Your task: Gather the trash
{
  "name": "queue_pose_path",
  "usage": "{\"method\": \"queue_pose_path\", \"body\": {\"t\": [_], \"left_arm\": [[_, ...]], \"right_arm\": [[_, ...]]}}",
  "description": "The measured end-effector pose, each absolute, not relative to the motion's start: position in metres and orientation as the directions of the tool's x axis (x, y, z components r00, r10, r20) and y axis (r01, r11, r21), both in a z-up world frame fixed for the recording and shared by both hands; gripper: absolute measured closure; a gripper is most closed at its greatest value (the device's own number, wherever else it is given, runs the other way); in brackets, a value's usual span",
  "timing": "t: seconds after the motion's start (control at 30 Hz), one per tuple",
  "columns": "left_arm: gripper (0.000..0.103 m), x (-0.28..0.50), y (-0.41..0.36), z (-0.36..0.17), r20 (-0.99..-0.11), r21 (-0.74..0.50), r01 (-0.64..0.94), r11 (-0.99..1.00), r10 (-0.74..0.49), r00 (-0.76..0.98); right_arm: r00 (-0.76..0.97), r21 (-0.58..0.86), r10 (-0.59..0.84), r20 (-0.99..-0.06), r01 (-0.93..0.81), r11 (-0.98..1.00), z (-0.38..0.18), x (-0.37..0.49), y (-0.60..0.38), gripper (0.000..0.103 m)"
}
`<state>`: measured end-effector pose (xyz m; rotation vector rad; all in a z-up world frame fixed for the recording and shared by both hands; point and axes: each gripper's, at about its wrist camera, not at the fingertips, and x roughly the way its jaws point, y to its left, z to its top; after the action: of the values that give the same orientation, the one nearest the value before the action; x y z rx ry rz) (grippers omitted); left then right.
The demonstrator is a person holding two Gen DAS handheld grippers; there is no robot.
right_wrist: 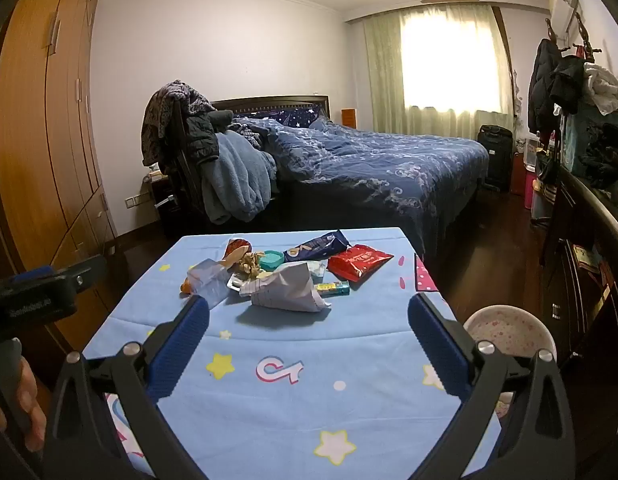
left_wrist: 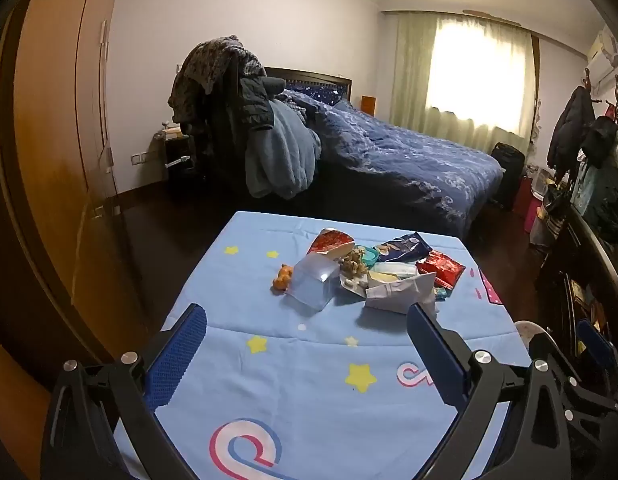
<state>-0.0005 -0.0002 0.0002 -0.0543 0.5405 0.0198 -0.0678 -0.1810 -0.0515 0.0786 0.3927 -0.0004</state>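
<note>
Both grippers (left_wrist: 307, 318) (right_wrist: 309, 310) gape — trash pile (right_wrist: 285, 272) untouched on table (right_wrist: 269, 400)

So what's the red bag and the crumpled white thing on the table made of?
The red bag looks like thin plastic or foil film: it is shiny and catches the light. The crumpled white thing looks like paper, dull with sharp creases and faint printed lines. Both lie on the table's blue cloth, which looks like soft printed fabric.
</note>
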Motion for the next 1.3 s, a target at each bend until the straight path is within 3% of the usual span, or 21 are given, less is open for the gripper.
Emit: {"method": "queue_pose_path", "body": {"t": [1.07, 1.3], "left_arm": [[0.003, 0.002, 0.001, -0.002, -0.527, -0.112, 0.013, 0.994, -0.07, 0.847], [0.003, 0.007, 0.002, -0.003, -0.536, -0.108, 0.007, 0.994, -0.065, 0.842]], "right_arm": [[0.932, 0.087, 0.016, -0.361, 0.017, 0.996, -0.053, -0.065, -0.188, 0.003], [0.914, 0.124, 0.062, -0.4, -0.013, 0.992, -0.054, -0.048, -0.182, 0.003]]}}
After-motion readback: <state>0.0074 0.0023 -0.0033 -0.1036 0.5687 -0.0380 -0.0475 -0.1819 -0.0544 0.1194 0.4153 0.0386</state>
